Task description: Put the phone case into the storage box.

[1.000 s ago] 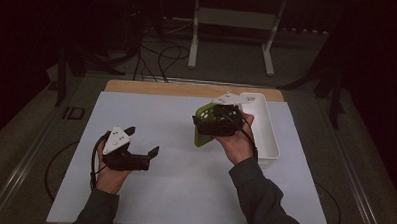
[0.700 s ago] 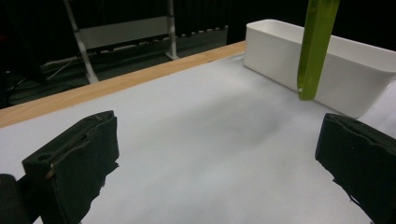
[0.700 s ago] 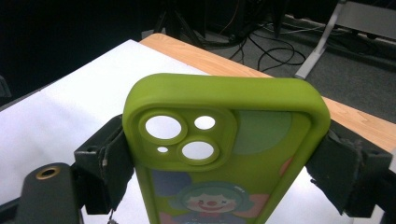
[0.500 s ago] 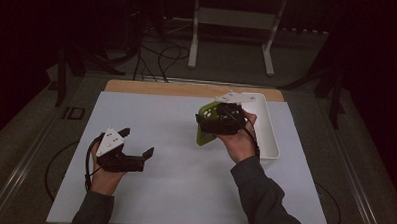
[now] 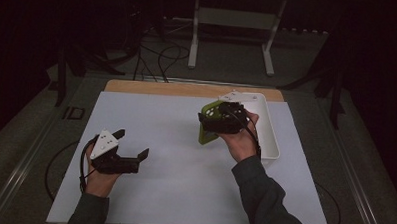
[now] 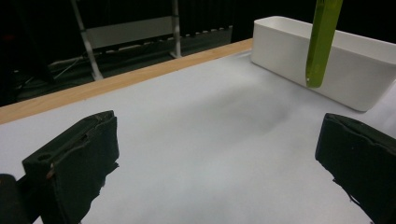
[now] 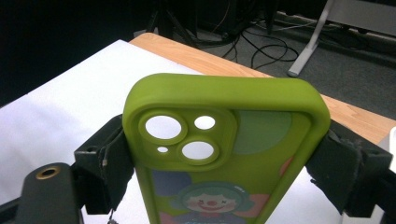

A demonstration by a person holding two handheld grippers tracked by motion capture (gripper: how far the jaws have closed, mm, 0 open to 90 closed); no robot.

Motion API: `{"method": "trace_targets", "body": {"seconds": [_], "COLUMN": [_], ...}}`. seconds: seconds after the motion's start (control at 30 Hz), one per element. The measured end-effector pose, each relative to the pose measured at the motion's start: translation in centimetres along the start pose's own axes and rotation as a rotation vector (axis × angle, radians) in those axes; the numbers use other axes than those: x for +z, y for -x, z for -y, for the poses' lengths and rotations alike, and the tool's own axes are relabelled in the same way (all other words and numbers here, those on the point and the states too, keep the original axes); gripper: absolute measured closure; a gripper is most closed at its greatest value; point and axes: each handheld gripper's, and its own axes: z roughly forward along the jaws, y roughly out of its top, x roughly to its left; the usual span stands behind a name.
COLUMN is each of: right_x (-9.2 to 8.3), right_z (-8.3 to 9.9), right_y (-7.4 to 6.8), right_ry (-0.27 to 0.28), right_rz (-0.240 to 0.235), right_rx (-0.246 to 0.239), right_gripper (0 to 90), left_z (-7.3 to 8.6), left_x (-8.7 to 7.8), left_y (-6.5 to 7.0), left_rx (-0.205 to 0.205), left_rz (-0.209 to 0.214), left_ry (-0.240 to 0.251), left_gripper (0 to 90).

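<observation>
Your right tool (image 5: 221, 124) grips the green phone case (image 7: 224, 154) across its width, right of centre beside the white bin (image 5: 266, 129), while your left tool (image 5: 130, 152) gapes wide at lower left.

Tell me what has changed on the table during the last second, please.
The left gripper drew back toward the person and a little to the left, jaws open and holding nothing. The right gripper eased slightly toward the person, still clamped on the green phone case. The white bin did not move.
</observation>
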Motion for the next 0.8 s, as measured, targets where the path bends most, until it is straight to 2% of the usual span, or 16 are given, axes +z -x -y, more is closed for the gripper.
{"method": "trace_targets", "body": {"seconds": [0.8], "right_x": [-0.3], "right_z": [-0.3], "right_y": [1.2], "right_ry": [0.003], "right_rz": [0.034], "right_rx": [0.019], "right_gripper": [15.2], "left_z": [0.9], "left_x": [-0.9], "left_y": [-0.7], "left_rx": [0.013], "left_rz": [-0.020], "left_ry": [0.039], "left_gripper": [0.0]}}
